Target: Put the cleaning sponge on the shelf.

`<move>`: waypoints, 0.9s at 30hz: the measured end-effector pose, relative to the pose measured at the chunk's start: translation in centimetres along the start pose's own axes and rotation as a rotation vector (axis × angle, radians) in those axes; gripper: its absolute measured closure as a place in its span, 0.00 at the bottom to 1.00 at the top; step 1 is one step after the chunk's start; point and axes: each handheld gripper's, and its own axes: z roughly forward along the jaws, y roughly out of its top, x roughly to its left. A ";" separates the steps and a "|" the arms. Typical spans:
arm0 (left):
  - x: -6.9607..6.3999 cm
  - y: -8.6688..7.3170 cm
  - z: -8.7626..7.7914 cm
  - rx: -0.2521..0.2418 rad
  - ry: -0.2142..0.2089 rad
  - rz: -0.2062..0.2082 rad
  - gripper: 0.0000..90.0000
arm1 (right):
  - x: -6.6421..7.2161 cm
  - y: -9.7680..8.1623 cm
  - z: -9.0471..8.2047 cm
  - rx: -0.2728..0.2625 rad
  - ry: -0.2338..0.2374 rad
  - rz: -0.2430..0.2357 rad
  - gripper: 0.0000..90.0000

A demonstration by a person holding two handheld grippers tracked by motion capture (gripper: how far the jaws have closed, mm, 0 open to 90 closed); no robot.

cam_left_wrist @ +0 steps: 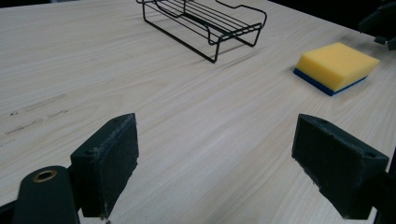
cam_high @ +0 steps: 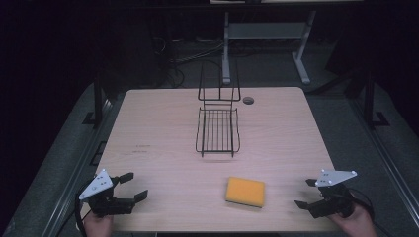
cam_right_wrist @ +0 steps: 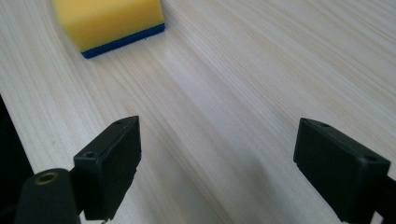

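Sponge [cam_high: 245, 192] near front table [cam_high: 163, 123] edge, between both spread grippers

Left gripper [cam_high: 133, 185] and right gripper [cam_high: 304, 192] (each hand-held) hover low, jaws spread wide, empty.

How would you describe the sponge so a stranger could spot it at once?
Start at the pale wooden table and find the black wire rack at its middle. Nearer the person lies the sponge, a flat block, yellow on top with a thin blue underside, the one brightly coloured thing there.
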 end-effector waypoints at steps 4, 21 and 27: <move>0.0 0.0 0.1 0.003 0.000 0.001 0.16 | 0.1 0.1 0.2 0.006 0.009 -0.006 0.16; -0.2 0.0 0.1 0.005 -0.007 0.007 0.16 | 0.8 1.8 0.6 0.030 0.045 -0.059 0.16; -0.3 0.0 0.1 0.004 -0.009 0.004 0.16 | 1.1 2.4 0.8 0.041 0.054 -0.078 0.16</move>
